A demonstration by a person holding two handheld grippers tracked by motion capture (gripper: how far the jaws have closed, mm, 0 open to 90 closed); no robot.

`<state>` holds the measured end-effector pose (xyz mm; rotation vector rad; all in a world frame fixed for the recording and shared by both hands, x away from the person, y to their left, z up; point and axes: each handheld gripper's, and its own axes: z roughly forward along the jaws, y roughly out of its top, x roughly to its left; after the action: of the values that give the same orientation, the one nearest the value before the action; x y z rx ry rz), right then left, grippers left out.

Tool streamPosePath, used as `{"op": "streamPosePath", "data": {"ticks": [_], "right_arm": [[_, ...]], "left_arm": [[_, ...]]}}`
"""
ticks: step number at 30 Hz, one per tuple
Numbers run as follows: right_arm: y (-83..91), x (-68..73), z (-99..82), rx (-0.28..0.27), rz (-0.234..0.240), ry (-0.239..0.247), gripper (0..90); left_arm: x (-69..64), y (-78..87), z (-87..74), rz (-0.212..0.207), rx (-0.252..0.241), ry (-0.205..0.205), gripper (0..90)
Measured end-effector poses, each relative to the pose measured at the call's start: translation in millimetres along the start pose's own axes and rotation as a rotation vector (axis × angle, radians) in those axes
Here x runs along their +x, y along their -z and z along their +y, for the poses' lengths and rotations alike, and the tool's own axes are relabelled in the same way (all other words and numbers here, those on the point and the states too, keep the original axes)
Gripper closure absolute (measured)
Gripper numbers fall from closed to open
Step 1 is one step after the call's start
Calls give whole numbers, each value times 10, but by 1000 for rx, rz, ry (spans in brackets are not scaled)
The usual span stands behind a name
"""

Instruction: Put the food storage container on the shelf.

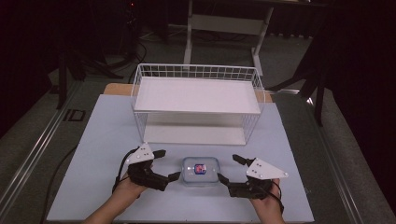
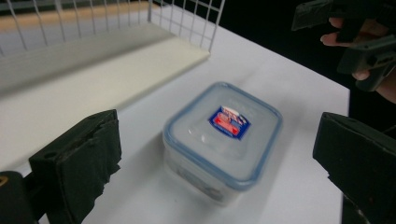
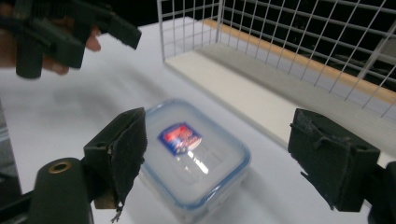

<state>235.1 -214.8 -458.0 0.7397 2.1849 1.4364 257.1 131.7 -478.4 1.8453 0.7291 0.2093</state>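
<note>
Left gripper [image 1: 169, 164] and right gripper [image 1: 229, 168] face each other, jaws spread wide.

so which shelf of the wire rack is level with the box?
The lower shelf of the rack, resting on the table right behind the box. The upper shelf sits raised inside the wire walls.

Lidded container [image 1: 201, 171] on table [image 1: 102, 140], near front edge, centred. Left gripper [image 1: 166, 164] just left of it, right gripper [image 1: 229, 168] just right, neither touching. Wire rack [image 1: 198, 100] behind container, twd back edge.
</note>
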Motion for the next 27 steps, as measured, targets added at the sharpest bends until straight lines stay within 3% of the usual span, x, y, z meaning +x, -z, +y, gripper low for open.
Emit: {"op": "streamPosePath", "data": {"ticks": [4,7,11,13,15,20,22,25,27], "right_arm": [[-20,-38,50,34,-5,-24,176],[-38,-41,74,50,-42,7,130],[-80,-98,133,74,-15,-32,121],[-104,-133,165,82,13,-60,117],[-131,-157,193,83,31,-66,117],[-191,-219,208,101,53,-125,116],[-240,-257,187,112,52,-185,114],[-292,-282,170,123,18,-249,106],[-312,-300,164,128,39,-284,106]], "left_arm": [[7,-32,40,-27,52,25,22],[-6,-58,58,-52,74,36,22],[-10,-80,98,-51,71,64,22],[-8,-84,128,-27,64,68,22],[13,-90,160,-42,62,100,22],[55,-128,213,-68,66,135,22],[77,-201,235,-64,119,148,21],[86,-272,222,-66,156,159,21],[97,-333,206,-57,199,179,22]]}}
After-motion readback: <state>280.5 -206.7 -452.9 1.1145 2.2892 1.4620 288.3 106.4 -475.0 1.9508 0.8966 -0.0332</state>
